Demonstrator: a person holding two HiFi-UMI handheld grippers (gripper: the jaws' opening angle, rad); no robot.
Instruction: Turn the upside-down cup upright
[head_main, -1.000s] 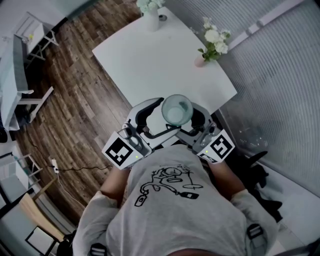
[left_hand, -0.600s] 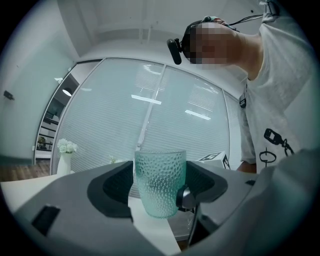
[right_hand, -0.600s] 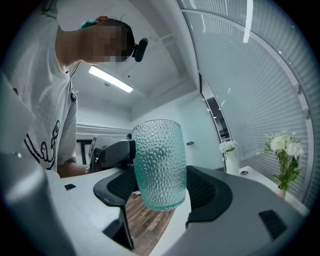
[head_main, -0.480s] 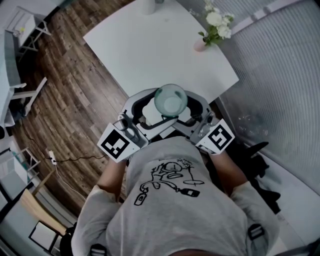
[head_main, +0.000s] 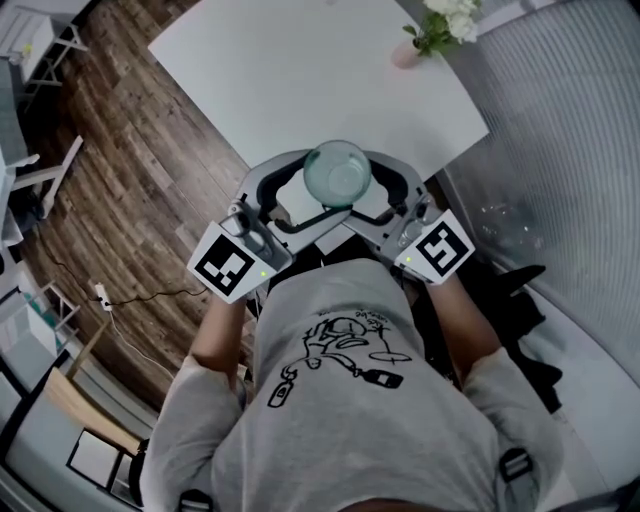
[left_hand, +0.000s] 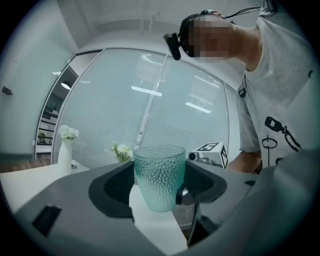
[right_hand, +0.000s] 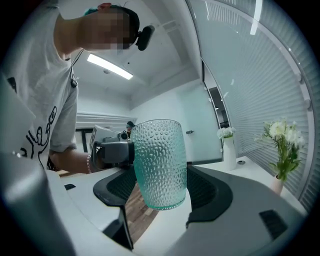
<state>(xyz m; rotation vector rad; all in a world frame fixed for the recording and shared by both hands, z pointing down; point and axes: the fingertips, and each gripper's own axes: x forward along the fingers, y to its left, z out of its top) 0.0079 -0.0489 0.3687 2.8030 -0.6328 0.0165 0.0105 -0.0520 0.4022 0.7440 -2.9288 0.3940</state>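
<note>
A clear teal dimpled cup (head_main: 337, 172) hangs upright, mouth up, just above the near edge of the white table (head_main: 300, 70). The two grippers face each other with the cup in the middle. My right gripper (head_main: 358, 185) is shut on the cup (right_hand: 160, 162), with a pad against each side of its wall. My left gripper (head_main: 318, 188) has its jaws wide around the same cup (left_hand: 159, 175) and they are closing. I cannot make out its pads pressing. The marker cube of the right gripper (left_hand: 210, 150) shows behind the cup.
A small pot of white flowers (head_main: 405, 55) stands at the table's far right, and a tall white vase (right_hand: 229, 150) stands farther back. Wooden floor (head_main: 150, 170) lies to the left, with white furniture (head_main: 30, 40) at the far left. A ribbed glass wall (head_main: 560, 120) runs along the right.
Both grippers have sunk together with the cup between them. In the head view they have slid up the picture toward the table's near edge. The cup stays upright.
</note>
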